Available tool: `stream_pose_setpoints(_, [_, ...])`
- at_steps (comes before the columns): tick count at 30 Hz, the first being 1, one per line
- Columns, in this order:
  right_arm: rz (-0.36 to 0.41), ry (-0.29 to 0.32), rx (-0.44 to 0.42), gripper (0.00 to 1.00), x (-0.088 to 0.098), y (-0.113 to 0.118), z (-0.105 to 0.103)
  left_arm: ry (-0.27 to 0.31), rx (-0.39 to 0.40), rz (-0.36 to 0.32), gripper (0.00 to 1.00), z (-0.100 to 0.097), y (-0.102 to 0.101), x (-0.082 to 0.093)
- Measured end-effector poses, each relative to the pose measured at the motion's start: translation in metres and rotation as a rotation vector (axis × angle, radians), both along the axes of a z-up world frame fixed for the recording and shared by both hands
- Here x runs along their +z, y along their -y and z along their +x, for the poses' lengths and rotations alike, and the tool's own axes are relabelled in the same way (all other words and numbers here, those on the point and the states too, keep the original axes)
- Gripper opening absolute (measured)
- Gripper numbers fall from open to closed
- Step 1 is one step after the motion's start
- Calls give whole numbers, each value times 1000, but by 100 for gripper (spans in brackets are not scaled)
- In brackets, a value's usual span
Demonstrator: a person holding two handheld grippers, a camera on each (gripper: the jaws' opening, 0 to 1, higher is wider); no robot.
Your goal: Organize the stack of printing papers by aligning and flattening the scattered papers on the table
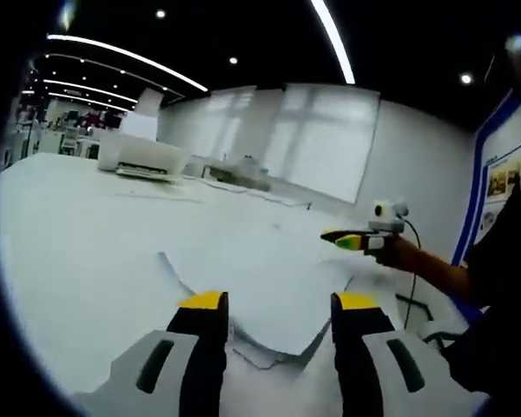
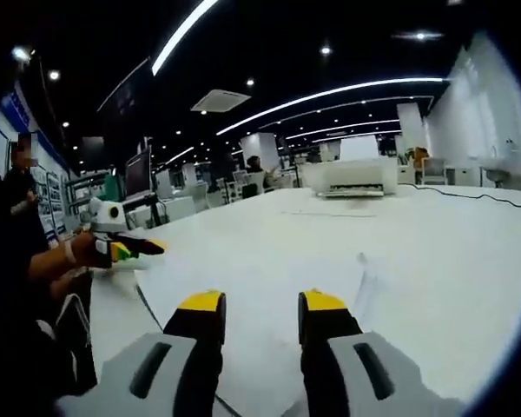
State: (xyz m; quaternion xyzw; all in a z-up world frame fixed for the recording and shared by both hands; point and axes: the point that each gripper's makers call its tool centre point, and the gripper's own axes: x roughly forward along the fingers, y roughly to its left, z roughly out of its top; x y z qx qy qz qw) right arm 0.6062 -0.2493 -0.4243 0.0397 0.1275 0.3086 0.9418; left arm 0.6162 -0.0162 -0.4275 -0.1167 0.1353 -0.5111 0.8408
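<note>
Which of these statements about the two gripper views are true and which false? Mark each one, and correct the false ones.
1. The sheets of paper on the white table lie fanned out, edges not aligned. True.
2. The left gripper is clamped on a sheet. False: its jaws stand apart above the papers, holding nothing.
3. A white printer stands at the far end of the table. True.
4. The right gripper holds a pen. False: its jaws are apart and empty.
5. The printer sits on top of the scattered papers. False: it stands well beyond them.
</note>
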Motion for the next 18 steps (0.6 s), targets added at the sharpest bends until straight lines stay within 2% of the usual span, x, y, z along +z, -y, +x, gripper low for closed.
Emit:
stream_pose_setpoints(2, [-7, -6, 6, 38, 1, 5, -9, 4, 28, 9, 64, -8, -10, 2])
stream_pose_setpoints(4, [-22, -8, 4, 45, 3, 9, -17, 5, 51, 46, 69, -18, -20, 0])
stream_pose_setpoints(7, [-23, -11, -4, 47, 5, 18, -27, -13, 85, 84, 76, -31, -35, -4])
stream_pose_setpoints(9, [-22, -11, -12, 52, 8, 23, -34, -19, 120, 93, 83, -38, -50, -4])
stream_pose_setpoints(14, [-18, -7, -26, 56, 15, 32, -53, -17, 189, 94, 85, -54, -71, 0])
stream_pose_setpoints(18, [-10, -9, -32, 68, 18, 34, -65, -31, 234, 79, 88, -60, -84, 1])
